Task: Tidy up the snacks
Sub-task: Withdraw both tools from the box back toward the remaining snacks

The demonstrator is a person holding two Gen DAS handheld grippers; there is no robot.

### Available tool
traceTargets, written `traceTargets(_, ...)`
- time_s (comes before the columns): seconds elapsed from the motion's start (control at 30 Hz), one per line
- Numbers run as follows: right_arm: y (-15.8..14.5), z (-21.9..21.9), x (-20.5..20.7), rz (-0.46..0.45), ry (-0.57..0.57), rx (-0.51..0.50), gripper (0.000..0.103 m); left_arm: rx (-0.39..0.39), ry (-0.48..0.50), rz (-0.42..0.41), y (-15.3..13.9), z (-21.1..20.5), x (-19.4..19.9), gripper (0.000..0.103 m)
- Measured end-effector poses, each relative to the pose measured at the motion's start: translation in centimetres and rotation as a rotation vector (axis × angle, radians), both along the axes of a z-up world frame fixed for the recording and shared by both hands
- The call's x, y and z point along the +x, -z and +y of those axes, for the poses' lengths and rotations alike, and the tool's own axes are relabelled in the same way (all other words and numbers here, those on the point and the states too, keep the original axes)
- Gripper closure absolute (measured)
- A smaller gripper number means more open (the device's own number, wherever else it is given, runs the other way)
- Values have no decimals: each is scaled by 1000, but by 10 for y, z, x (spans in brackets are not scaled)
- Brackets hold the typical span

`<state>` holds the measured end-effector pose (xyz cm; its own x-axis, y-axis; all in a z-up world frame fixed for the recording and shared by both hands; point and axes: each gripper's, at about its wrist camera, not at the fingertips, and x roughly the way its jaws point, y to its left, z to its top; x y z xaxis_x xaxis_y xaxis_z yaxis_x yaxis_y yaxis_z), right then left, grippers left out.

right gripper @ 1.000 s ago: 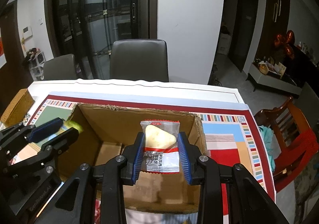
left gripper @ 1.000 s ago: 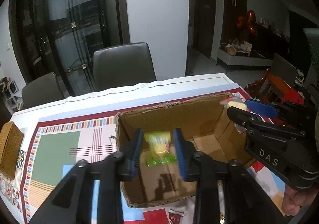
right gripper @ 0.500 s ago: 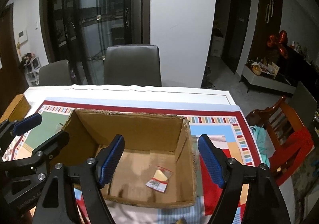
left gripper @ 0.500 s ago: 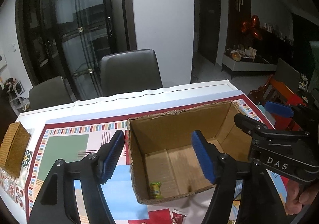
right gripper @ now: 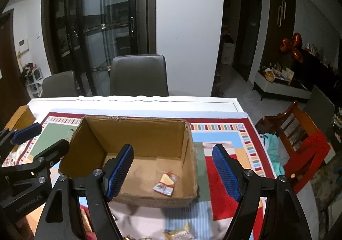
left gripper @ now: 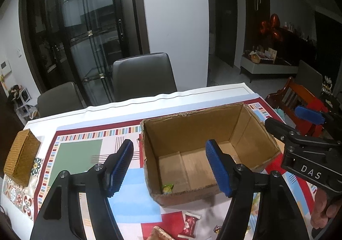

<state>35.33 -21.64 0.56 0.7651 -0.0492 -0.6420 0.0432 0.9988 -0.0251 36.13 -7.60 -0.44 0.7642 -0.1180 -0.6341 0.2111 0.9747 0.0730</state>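
Both grippers hang above the table (left gripper: 132, 105) with their jaws spread wide and nothing between them. In the left wrist view the left gripper (left gripper: 171, 167) straddles the near-left corner of an open cardboard box (left gripper: 192, 126), one blue pad outside its left wall and the other over its floor. A small green snack packet (left gripper: 167, 188) lies on the box floor in the near-left corner, at about 6 o'clock from the box's centre, touching or just beside the front wall. The right gripper (left gripper: 292, 120) shows at 3 o'clock in that view, beside the right end of the box. In the right wrist view the right gripper (right gripper: 173, 169) hangs over the near-right part of the box, its left pad above the floor and its right pad outside the right wall. Between them, on the floor toward the right wall, lies a clear packet with red trim (right gripper: 165, 183) holding a pale yellow wedge. The left gripper (right gripper: 39, 138) appears at 9 o'clock there, by the box's left wall. The box stands on a patterned tablecloth (right gripper: 222, 139) with a red border. Loose snacks lie on the cloth in front of the box: a red wrapped sweet (left gripper: 189, 224) and a yellow packet (right gripper: 180, 234). A woven basket (left gripper: 21, 162) sits at 9 o'clock on the table's left edge, well apart from the box. Two dark chairs (right gripper: 139, 76) stand at 12 o'clock behind the table.
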Motion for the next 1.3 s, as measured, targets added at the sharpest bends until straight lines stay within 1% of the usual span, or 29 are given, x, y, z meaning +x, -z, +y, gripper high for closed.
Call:
traceTargets(0.2,-2,-2,-15,-7,3,6,26,4,-1,1,-1,2,-15,34)
traceTargets(0.6,-2,-6,-46,-10,11,29,26,34,-9,-9,2,1,-47,34)
traceTargets(0.7,0,-9,-52,-3,16,38,26,52,-16,-8,6,1,-55,34)
traceTargets(1.07,9,-5,-80,-12,31,9,26,63,-19,13,24,3,-84,34)
traceTargets(1.3,25,-6,-96,17,32,9,26,84,-21,18,37,2,-101,34)
